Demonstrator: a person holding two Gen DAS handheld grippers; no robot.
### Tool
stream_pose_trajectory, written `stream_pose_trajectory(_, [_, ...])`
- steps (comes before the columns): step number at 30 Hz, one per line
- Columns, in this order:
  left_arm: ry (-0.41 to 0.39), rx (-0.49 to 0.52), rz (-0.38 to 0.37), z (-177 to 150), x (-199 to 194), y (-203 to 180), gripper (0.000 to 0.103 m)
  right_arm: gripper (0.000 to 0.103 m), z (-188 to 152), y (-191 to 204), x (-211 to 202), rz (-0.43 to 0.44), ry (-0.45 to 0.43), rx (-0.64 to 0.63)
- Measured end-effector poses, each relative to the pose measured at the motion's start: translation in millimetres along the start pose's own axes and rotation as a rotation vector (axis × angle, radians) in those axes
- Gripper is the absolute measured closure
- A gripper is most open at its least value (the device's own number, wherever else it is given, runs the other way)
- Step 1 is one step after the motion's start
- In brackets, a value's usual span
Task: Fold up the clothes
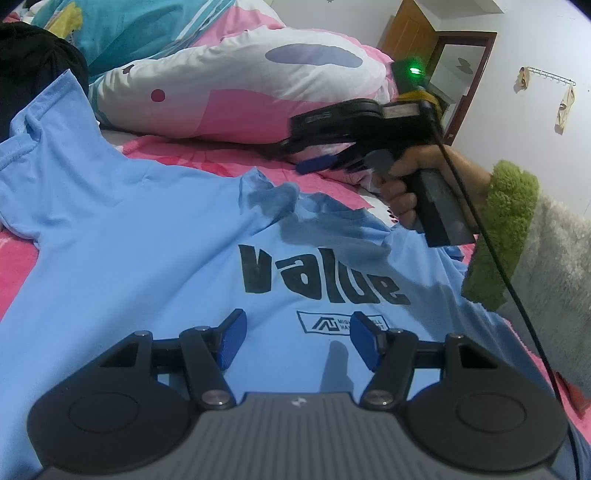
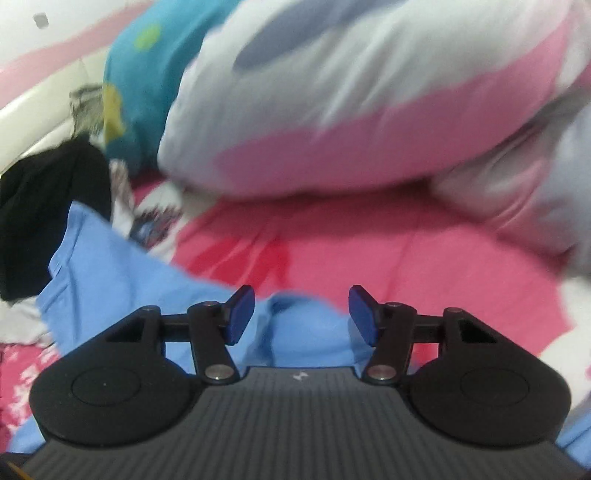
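Observation:
A light blue T-shirt (image 1: 147,240) with a black "value" print (image 1: 317,277) lies spread face up on the pink bed sheet (image 1: 177,155), one sleeve reaching to the upper left. My left gripper (image 1: 297,339) hovers over the shirt's chest just below the print, open, with nothing between its blue pads. A person's hand holds my right gripper (image 1: 314,162) above the sheet just beyond the shirt's collar (image 1: 273,199). In the blurred right wrist view, the right gripper (image 2: 301,314) stands open over the T-shirt (image 2: 110,266), whose rumpled collar edge lies below it and not between its pads.
A big white, pink and blue pillow (image 1: 240,85) lies beyond the shirt, with a teal cushion (image 1: 140,29) behind it. A black garment (image 1: 33,74) sits at the far left. The person's fuzzy green cuff (image 1: 506,229) and white sleeve fill the right side.

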State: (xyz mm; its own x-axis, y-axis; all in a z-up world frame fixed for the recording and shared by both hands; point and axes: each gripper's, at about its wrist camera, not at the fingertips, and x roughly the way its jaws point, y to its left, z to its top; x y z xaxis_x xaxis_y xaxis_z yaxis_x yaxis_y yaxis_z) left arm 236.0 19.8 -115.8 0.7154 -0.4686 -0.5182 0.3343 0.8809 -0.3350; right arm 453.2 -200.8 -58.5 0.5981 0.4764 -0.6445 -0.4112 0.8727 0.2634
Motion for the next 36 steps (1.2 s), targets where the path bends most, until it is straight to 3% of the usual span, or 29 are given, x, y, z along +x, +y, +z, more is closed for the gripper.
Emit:
stream_pose_trajectory(2, [0.0,-0.001,0.0,0,0,0,0.04,0.049,-2,10,13,0.024,0.038,0.0])
stream_pose_trajectory(3, [0.0,-0.001,-0.001,0,0,0,0.04,0.055,-2,13,19,0.022,0.051,-0.005])
stream_pose_trajectory(5, [0.0,-0.002,-0.001,0,0,1,0.04,0.102,-3,16,32,0.012,0.077,-0.003])
stream_pose_trajectory(10, [0.0,-0.002,-0.002,0,0,1,0.04,0.102,0,4,45,-0.026,-0.008,0.046])
stream_pose_trajectory(12, [-0.001,-0.003,-0.003,0,0,2,0.04,0.102,-1,-9,56,-0.091,-0.011,0.093])
stream_pose_trajectory(16, [-0.001,-0.003,-0.002,0,0,1,0.04,0.096,-2,-37,45,-0.034,-0.063,0.312])
stream_pose_trajectory(19, [0.0,-0.003,-0.001,0,0,1,0.04,0.088,4,-29,19,-0.088,-0.123,0.277])
stream_pose_trajectory(22, [-0.002,-0.015,-0.002,0,-2,2,0.04,0.082,16,0,0,-0.048,-0.113,0.189])
stream_pose_trajectory(29, [-0.001,-0.041,-0.004,1,-7,5,0.04,0.044,48,114,11,0.233,0.021,0.083])
stream_pose_trajectory(33, [0.004,-0.018,0.014,0,-7,1,0.04,0.037,62,171,42,0.327,0.141,0.104])
stream_pose_trajectory(36, [0.007,0.001,0.027,-1,-6,-2,0.04,0.036,67,205,69,0.302,0.256,0.1])
